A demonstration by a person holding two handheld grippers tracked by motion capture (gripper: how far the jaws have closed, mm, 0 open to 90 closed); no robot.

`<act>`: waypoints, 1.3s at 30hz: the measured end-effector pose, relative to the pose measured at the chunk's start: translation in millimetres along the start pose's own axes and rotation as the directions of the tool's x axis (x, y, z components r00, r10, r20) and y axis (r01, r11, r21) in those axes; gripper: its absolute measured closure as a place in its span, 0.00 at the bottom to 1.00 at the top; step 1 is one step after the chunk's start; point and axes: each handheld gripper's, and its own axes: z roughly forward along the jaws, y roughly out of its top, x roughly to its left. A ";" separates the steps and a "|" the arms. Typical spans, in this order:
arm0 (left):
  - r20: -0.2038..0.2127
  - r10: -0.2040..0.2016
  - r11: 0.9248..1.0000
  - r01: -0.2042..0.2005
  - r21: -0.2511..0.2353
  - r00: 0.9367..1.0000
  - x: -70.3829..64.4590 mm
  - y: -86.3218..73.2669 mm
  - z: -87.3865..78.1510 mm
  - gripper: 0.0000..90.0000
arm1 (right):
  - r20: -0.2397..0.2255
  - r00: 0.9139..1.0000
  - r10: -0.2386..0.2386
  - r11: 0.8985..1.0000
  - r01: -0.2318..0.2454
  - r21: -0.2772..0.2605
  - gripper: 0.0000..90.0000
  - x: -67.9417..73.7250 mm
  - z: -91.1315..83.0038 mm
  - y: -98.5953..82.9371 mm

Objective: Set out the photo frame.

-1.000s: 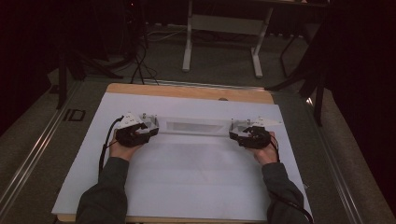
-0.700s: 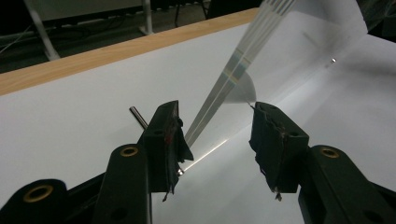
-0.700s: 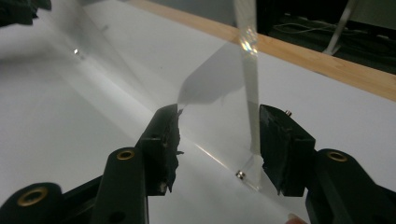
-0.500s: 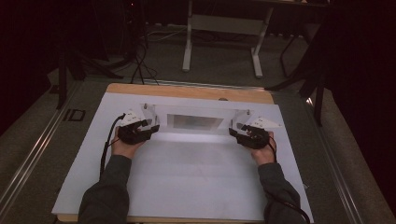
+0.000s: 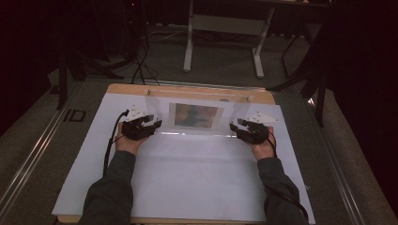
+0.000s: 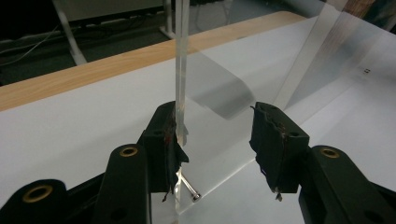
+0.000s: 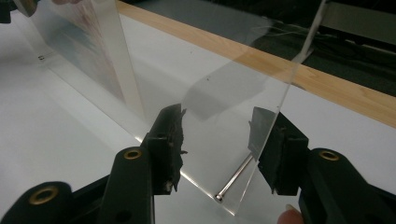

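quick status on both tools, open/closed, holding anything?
Left tool: open; the clear acrylic frame stands upright between its jaws, its edge against one jaw.
Right tool: open, jaws either side of the frame's other end, not clamped.

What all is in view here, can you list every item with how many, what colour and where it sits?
Acrylic picture frame: one, clear with a colourful picture inside, standing upright at the far middle of the table, between the grippers.
Table sheet: one, white, covering the tabletop.
Table edge: one, light wood, along the far side.
Stand legs: one pair, white, on the floor beyond the table.
Left gripper: one, black, at the frame's left end, jaws apart.
Right gripper: one, black, at the frame's right end, jaws apart.
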 end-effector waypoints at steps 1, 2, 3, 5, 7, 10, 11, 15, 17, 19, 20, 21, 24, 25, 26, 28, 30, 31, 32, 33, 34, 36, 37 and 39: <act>-0.002 -0.001 1.000 0.001 0.002 1.000 0.0 0.7 0.6 0.58 | -0.001 1.000 0.000 1.000 0.000 0.002 0.59 -0.5 0.3 0.5; -0.005 0.004 1.000 -0.004 0.007 1.000 0.0 1.4 1.0 0.58 | -0.001 1.000 0.002 1.000 -0.002 0.005 0.59 -0.6 0.6 1.0; -0.009 0.005 1.000 -0.005 0.011 1.000 -0.2 2.2 1.4 0.58 | -0.001 1.000 0.004 1.000 -0.004 0.004 0.59 -0.8 1.1 1.3; -0.009 0.005 1.000 -0.005 0.011 1.000 -0.2 2.2 1.4 0.58 | 0.000 1.000 0.007 1.000 -0.007 0.004 0.59 -1.1 1.5 1.6; -0.016 0.003 1.000 -0.003 0.018 1.000 -0.4 3.8 2.4 0.58 | 0.000 1.000 0.010 1.000 -0.010 0.009 0.59 -2.0 2.4 2.6; -0.021 0.006 1.000 -0.006 0.025 1.000 -1.0 4.7 2.3 0.58 | -0.002 1.000 0.013 1.000 -0.013 0.017 0.59 -2.6 2.8 4.0; -0.020 0.005 1.000 -0.004 0.027 1.000 -1.3 4.9 2.2 0.58 | -0.002 1.000 0.012 1.000 -0.012 0.018 0.59 -2.8 2.8 4.1; -0.020 0.005 0.999 -0.005 0.034 1.000 -2.9 5.4 1.1 0.58 | -0.001 1.000 0.011 1.000 -0.011 0.021 0.59 -2.4 1.6 3.9; -0.017 0.004 0.999 -0.004 0.037 1.000 -4.1 5.8 1.0 0.58 | -0.001 1.000 0.009 1.000 -0.009 0.024 0.59 -2.0 0.3 3.7; -0.014 0.006 0.999 -0.005 0.040 1.000 -5.5 6.2 0.8 0.58 | 0.000 1.000 0.010 1.000 -0.010 0.025 0.59 -2.0 -1.3 3.2; -0.013 0.006 0.999 -0.006 0.040 1.000 -6.5 6.2 0.8 0.58 | 0.000 1.000 0.013 1.000 -0.013 0.026 0.59 -2.1 -2.4 2.8; -0.012 0.006 0.999 -0.006 0.040 1.000 -7.6 6.1 0.6 0.58 | 0.000 1.000 0.013 1.000 -0.013 0.027 0.59 -2.2 -3.6 2.3; -0.005 0.000 0.999 0.000 0.033 1.000 -11.3 5.8 -1.9 0.58 | -0.003 1.000 0.021 0.999 -0.021 0.029 0.59 -1.7 -8.0 0.4; -0.005 0.000 1.000 0.000 0.030 1.000 -12.6 5.7 -3.4 0.58 | -0.003 1.000 0.024 0.999 -0.024 0.030 0.59 -1.2 -9.5 -0.1; -0.002 -0.004 1.000 0.004 0.029 1.000 -13.9 5.8 -5.1 0.58 | -0.006 1.000 0.025 0.999 -0.024 0.032 0.59 -0.7 -11.0 -0.7; -0.004 -0.004 1.000 0.004 0.027 1.000 -16.6 6.1 -8.5 0.58 | -0.009 1.000 0.028 0.999 -0.028 0.035 0.59 1.0 -14.3 -1.7; 0.003 -0.010 1.000 0.010 0.025 1.000 -18.4 6.3 -12.7 0.58 | -0.013 0.999 0.035 0.999 -0.035 0.037 0.59 3.1 -17.5 -2.9; 0.003 -0.018 1.000 0.018 0.018 1.000 -19.6 5.9 -14.7 0.58 | -0.013 0.999 0.040 0.999 -0.039 0.037 0.59 4.5 -19.2 -3.5; 0.006 -0.021 1.000 0.021 0.017 1.000 -20.7 5.3 -17.0 0.58 | -0.015 0.999 0.044 0.998 -0.043 0.040 0.59 5.7 -21.0 -3.7; 0.005 -0.024 1.000 0.024 0.012 1.000 -22.2 4.2 -19.2 0.58 | -0.016 0.999 0.048 0.998 -0.048 0.041 0.59 7.1 -22.7 -4.2; 0.009 -0.033 0.999 0.032 0.012 0.999 -23.0 2.9 -21.0 0.58 | -0.019 0.998 0.054 0.998 -0.053 0.044 0.59 8.7 -24.1 -4.7; 0.012 -0.040 0.999 0.040 0.015 0.999 -25.0 -0.3 -24.1 0.58 | -0.022 0.998 0.056 0.997 -0.054 0.052 0.59 11.8 -26.9 -5.6; 0.015 -0.045 0.999 0.045 0.017 0.999 -25.8 -2.1 -25.4 0.58 | -0.022 0.998 0.055 0.997 -0.054 0.058 0.59 13.1 -28.0 -5.9; 0.016 -0.057 0.998 0.057 0.022 0.998 -26.8 -5.5 -26.9 0.58 | -0.021 0.998 0.057 0.996 -0.055 0.065 0.59 16.4 -30.3 -6.0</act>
